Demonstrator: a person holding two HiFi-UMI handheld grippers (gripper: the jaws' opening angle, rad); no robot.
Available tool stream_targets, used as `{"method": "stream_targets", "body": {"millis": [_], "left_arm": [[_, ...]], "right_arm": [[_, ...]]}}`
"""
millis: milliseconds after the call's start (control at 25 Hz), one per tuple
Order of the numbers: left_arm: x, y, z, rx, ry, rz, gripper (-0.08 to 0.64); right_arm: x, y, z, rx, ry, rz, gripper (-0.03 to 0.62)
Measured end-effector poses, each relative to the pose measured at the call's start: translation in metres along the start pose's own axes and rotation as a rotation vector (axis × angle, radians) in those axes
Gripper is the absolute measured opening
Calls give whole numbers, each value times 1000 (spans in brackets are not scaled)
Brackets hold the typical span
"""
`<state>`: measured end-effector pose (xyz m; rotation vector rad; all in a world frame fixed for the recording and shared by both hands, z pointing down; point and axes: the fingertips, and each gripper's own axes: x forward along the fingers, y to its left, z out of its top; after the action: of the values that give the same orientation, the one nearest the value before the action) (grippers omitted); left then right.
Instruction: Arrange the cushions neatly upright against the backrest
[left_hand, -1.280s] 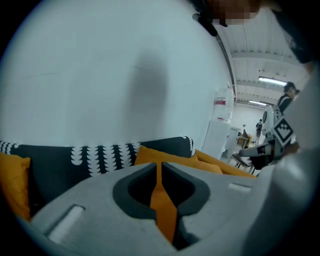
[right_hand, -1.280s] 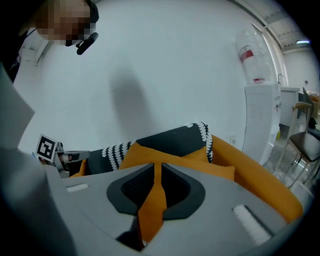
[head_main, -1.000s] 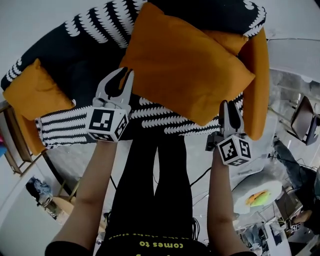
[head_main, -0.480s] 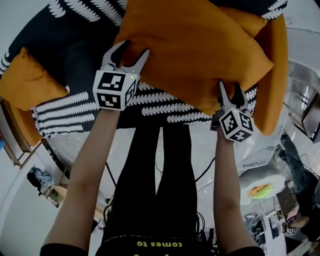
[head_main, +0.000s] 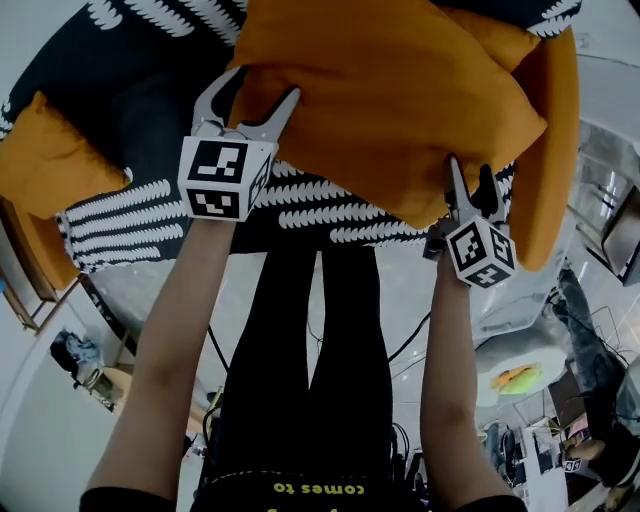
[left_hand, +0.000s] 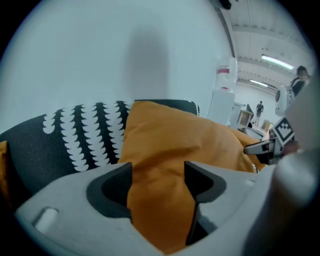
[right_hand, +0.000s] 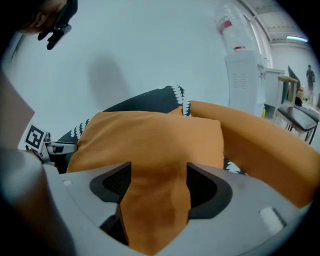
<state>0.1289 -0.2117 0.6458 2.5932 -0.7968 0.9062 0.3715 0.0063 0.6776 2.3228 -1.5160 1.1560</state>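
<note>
The big orange cushion (head_main: 390, 90) lies tilted on the black-and-white sofa (head_main: 160, 110), from 12 to 2 o'clock in the head view. The left gripper (head_main: 258, 90) at 11 and the right gripper (head_main: 470, 178) at 3 have just been opening their jaws. Both stand apart, with the cushion's edge loose between them.

My head camera looks steeply down. Cameras on the left tongs (head_main: 262, 88) and right tongs (head_main: 470, 172) look along their jaws, close up. All see the orange cushion (head_main: 390, 100).
</note>
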Motion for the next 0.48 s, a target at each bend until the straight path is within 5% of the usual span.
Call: {"method": "stream_targets", "body": {"millis": [160,480], "left_arm": [[8,5,7,-37,33,-42,501],[37,11,-13,-22,112,-65,511]], "right_arm": [[-4,-44,-20,178,96,-41,423],[36,-47,-43,205,162,57,447]]}}
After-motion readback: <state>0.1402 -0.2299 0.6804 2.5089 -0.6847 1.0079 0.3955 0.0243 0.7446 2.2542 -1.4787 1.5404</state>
